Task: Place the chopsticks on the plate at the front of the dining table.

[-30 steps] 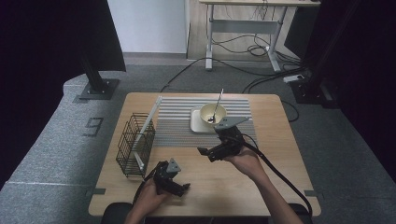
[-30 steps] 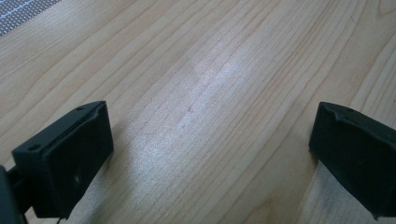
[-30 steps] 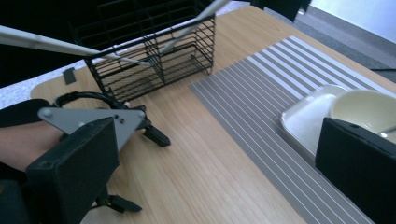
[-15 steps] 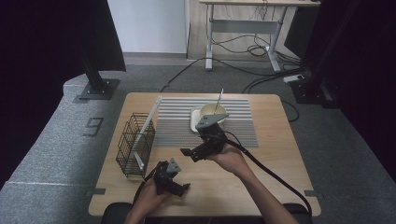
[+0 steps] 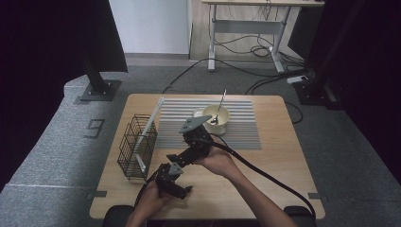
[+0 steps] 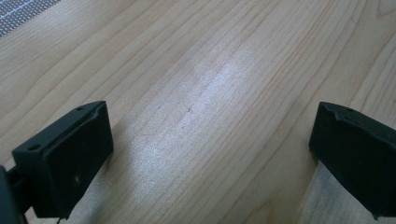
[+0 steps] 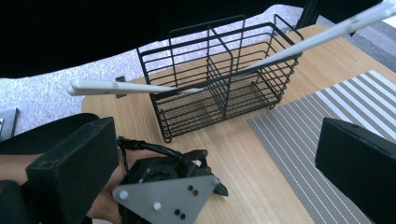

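The wooden table (image 5: 265, 161) stood on grey carpet, a striped mat (image 5: 241, 125) across its far half. On the mat sat the cream bowl (image 5: 218, 118) with a spoon (image 5: 218, 109) in it. Our right gripper (image 5: 176, 157), jaws spread and empty, had swung away from the bowl toward the wire basket (image 5: 136, 146), suggesting the basket came next. Its view showed the white rod (image 7: 196, 70) lying across the basket's compartments. Our left gripper (image 5: 182, 191) sat released over bare wood.

Overhead light falls evenly on the wooden table (image 5: 274, 156) — a soft white sheen on the grain up close — while the dark surroundings stay dim and the near jaws blur.
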Demonstrator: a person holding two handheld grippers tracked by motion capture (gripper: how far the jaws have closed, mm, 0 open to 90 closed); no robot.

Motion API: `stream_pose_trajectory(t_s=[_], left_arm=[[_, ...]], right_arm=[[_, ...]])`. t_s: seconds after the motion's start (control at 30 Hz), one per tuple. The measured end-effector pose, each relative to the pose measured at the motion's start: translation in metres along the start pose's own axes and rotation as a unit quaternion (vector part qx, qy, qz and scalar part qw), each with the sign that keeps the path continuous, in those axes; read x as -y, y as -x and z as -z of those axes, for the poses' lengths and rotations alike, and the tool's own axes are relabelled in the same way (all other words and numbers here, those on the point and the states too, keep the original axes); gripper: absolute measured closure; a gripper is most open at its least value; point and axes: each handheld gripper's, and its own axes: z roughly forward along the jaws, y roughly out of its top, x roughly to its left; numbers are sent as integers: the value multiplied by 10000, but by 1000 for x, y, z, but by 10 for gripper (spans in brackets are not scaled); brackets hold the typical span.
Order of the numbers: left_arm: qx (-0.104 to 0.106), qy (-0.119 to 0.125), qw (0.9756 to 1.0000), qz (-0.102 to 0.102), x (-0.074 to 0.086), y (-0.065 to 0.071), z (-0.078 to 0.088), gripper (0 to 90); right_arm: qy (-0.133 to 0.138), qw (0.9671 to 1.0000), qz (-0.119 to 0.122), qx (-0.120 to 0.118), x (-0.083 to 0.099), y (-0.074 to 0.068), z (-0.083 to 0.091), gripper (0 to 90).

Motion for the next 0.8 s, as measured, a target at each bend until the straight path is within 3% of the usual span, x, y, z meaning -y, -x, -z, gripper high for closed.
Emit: stream_pose_trajectory(t_s=[0.8], left_arm=[[0, 5, 10000, 13, 0, 0, 0, 0]], right_arm=[[-177, 9981, 351, -481, -24, -35, -44, 0]])
